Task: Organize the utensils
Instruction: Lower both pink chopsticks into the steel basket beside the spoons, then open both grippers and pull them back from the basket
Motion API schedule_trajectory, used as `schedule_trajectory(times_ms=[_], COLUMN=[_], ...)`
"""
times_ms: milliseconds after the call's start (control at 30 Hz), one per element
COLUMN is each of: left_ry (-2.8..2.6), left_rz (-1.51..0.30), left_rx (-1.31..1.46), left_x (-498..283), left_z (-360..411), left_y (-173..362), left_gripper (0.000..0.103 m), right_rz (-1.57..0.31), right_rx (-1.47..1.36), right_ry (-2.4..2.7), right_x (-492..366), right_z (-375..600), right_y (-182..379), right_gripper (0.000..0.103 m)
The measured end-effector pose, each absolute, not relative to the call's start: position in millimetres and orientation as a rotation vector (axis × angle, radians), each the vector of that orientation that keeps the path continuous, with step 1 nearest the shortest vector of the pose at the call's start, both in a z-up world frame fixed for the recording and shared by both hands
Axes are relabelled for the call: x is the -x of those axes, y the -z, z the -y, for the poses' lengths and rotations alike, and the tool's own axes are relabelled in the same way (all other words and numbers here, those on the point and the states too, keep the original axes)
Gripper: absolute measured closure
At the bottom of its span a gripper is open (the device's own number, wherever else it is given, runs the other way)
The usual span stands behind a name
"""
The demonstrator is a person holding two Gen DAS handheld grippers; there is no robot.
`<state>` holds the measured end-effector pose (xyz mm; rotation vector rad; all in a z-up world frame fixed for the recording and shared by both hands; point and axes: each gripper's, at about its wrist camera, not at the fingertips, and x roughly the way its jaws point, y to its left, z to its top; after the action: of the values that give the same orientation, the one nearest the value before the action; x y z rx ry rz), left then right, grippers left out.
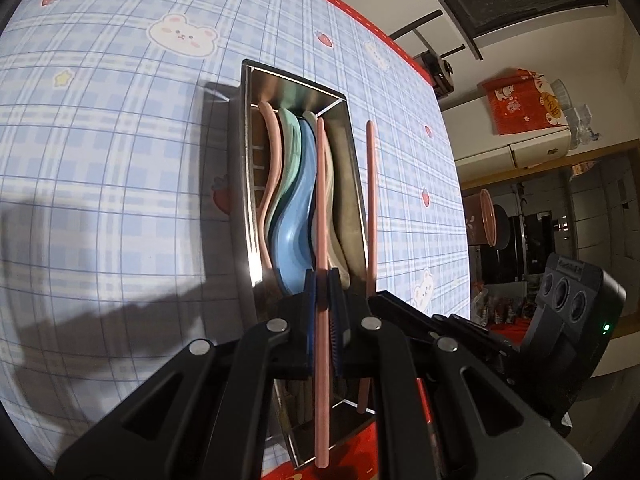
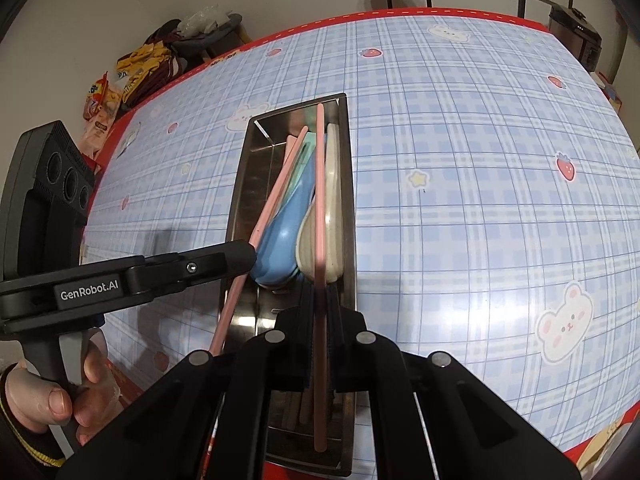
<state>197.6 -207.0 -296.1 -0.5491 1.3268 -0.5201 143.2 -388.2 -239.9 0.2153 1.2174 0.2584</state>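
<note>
Pink chopstick (image 1: 321, 360) clamped between our left gripper's (image 1: 322, 280) closed jaws, running straight ahead of the tool over the steel tray (image 1: 248, 168). Right gripper (image 2: 320, 292) likewise pinches a second pink chopstick (image 2: 319, 208), its far end reaching toward the tray's back wall. Just past both tips lie the spoons: blue spoon (image 1: 294, 220), mint and cream beside it. We judge the step is laying both sticks in. Best to lower each until it lies along the tray's length beside the spoons, keep them parallel, then release low so neither bounces out. Beyond is checked tablecloth (image 2: 460, 200).
</note>
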Motion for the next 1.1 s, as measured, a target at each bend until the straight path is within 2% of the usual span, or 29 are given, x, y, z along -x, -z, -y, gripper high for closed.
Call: schedule_trajectory(times_ms=[833,1000,1100], left_ry=[0.546,0.536,0.514], left_rz=[-1.338,-1.301,-1.248], left_rx=[0.495,0.453,0.389], left_x=[-202.0,-202.3,-201.9], left_z=[208.9,205.3,195.6], left_y=[299.5,289.2,273.2], left_gripper=[0.093,0.082,0.069], right_rz=[-1.252,-1.255,-1.233], right_rx=[-0.182,-0.181,-0.181], right_ry=[-0.298,-0.300,-0.289], right_x=[-149.1,-150.1,-149.3], right_z=[367.1,367.4,369.8], right_y=[249.1,248.0,239.2], right_gripper=[0.097,0.095,0.084])
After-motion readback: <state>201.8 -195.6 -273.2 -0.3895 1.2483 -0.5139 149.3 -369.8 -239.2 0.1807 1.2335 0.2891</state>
